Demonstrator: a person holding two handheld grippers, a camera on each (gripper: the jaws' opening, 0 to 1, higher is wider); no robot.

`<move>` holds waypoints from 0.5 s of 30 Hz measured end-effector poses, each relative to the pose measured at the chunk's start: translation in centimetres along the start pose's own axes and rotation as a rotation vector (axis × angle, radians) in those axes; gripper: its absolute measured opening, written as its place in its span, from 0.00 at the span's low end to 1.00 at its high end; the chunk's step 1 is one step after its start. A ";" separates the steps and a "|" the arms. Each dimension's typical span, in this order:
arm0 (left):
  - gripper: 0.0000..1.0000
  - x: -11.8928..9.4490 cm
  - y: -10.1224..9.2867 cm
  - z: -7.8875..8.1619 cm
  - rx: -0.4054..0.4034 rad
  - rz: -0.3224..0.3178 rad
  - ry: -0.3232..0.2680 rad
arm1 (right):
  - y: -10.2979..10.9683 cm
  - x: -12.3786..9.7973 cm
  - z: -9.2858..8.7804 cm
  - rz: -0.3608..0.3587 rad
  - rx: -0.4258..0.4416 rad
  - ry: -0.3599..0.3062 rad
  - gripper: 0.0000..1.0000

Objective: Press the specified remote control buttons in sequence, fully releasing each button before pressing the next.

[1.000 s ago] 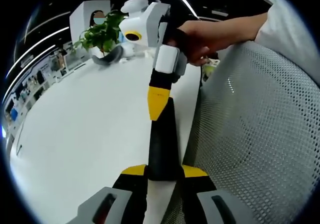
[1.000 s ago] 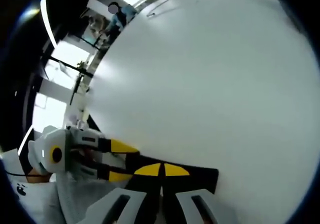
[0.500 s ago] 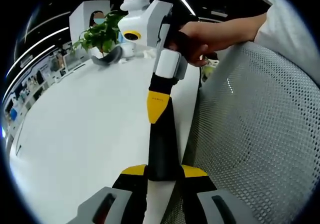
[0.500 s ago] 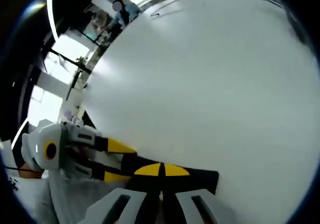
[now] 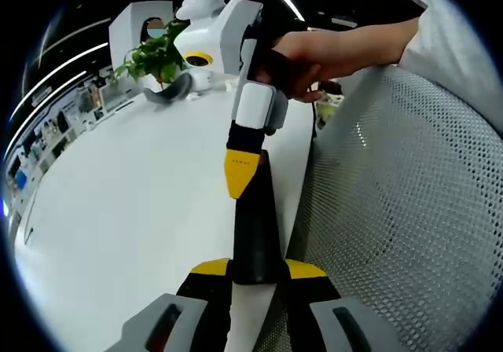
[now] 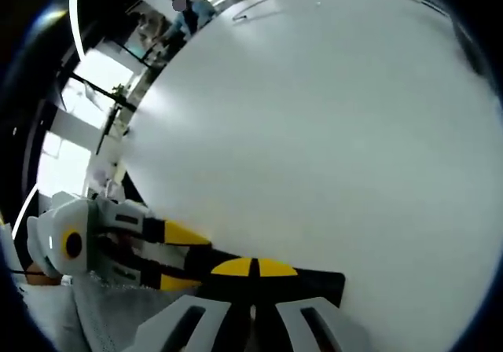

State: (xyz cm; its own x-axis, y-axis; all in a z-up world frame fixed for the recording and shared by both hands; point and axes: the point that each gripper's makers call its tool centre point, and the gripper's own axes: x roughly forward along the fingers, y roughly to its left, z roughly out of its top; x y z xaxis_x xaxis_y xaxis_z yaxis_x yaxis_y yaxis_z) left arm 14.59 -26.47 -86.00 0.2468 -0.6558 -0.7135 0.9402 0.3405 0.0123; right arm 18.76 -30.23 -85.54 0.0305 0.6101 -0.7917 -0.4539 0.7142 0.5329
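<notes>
A long black remote [image 5: 255, 226] lies along the white table's [image 5: 134, 187] right edge. My left gripper [image 5: 258, 267] is shut on its near end, one yellow tip on each side. My right gripper [image 5: 240, 175], held by a hand [image 5: 314, 53], comes down from above with its jaws shut together, the yellow tip resting on the remote's top face. In the right gripper view my right gripper [image 6: 253, 267] is shut with its tips against the remote [image 6: 314, 283], and my left gripper [image 6: 182, 256] clamps the remote from the left. The buttons are hidden.
A grey mesh chair back [image 5: 401, 210] stands close along the table's right edge. At the far end of the table there is a potted plant [image 5: 161, 53] beside white equipment. The table top [image 6: 314, 132] stretches wide and bare beyond the remote.
My right gripper has shifted slightly to the left, and its yellow tip sits a little nearer along the remote. The left gripper keeps its hold.
</notes>
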 end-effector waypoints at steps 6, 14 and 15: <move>0.24 0.0 0.0 0.0 -0.001 0.001 0.002 | -0.1 -0.2 0.1 0.023 0.051 0.008 0.00; 0.26 0.1 0.0 0.1 -0.018 0.009 0.005 | -0.2 -1.0 0.4 0.033 0.121 -0.015 0.00; 0.26 0.2 0.0 0.1 -0.018 0.011 0.004 | -0.3 -1.0 0.4 0.036 0.136 -0.016 0.00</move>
State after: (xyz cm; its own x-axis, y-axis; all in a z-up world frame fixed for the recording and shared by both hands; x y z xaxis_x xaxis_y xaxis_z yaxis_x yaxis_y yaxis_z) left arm 14.69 -26.63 -86.05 0.2562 -0.6488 -0.7165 0.9329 0.3600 0.0077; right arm 19.28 -30.91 -84.78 0.0309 0.6405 -0.7674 -0.3303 0.7311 0.5970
